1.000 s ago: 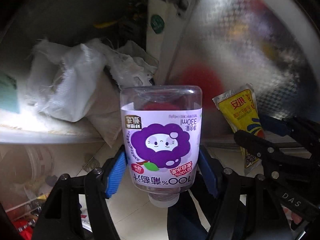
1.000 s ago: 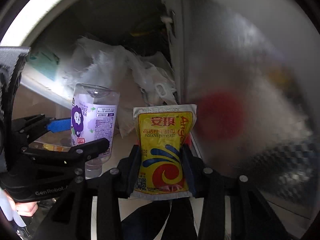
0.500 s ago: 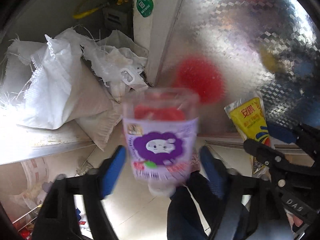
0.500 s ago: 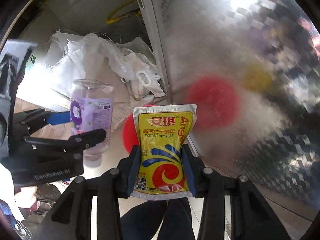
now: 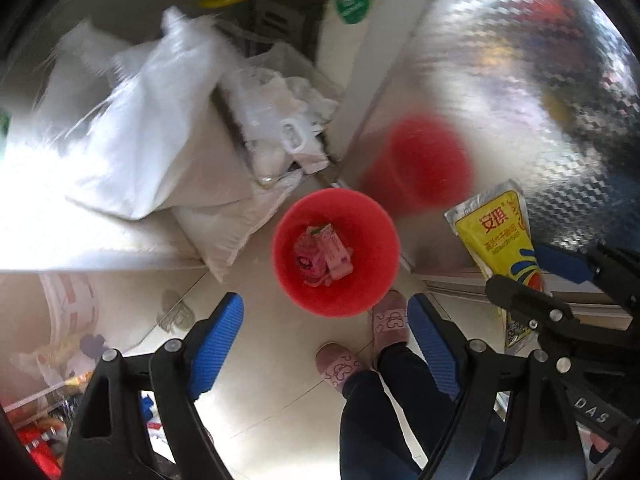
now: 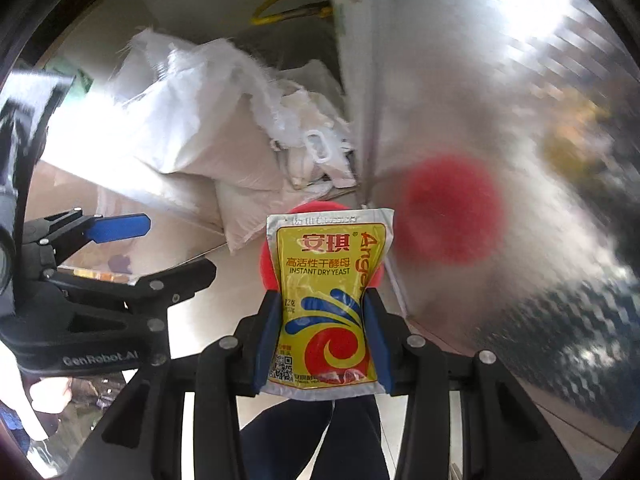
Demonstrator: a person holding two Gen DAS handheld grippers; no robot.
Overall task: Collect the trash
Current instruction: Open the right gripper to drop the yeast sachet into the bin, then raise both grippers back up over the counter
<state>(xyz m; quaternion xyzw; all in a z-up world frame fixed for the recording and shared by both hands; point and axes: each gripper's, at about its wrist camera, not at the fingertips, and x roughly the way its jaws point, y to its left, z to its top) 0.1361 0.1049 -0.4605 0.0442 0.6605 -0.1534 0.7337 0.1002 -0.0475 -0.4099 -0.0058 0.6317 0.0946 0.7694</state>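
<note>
A round red bin point(image 5: 286, 220) stands on the tiled floor right under my left gripper point(image 5: 323, 306). That gripper is open, with nothing between its blue pads. Crumpled, pink-tinted trash point(image 5: 324, 254) lies in the bin's bottom; the juice bottle is nowhere else in view. My right gripper point(image 6: 322, 300) is shut on a yellow instant dry yeast packet point(image 6: 328, 280), held upright above the bin point(image 6: 267, 264). The left wrist view shows the same packet point(image 5: 496, 236) at the right, in the right gripper point(image 5: 536, 276). In the right wrist view the left gripper point(image 6: 160, 248) is at the left.
White woven sacks point(image 5: 152, 140) are piled to the left of the bin. A shiny metal cabinet panel point(image 5: 520, 80) rises to its right and mirrors the bin. A person's pink slippers point(image 5: 390, 316) and dark trouser legs point(image 5: 380, 420) stand beside the bin.
The purple-labelled juice bottle has left the left gripper, whose jaws opened wide. Both grippers have sunk towards the red bin, which has come fully into the left wrist view.
</note>
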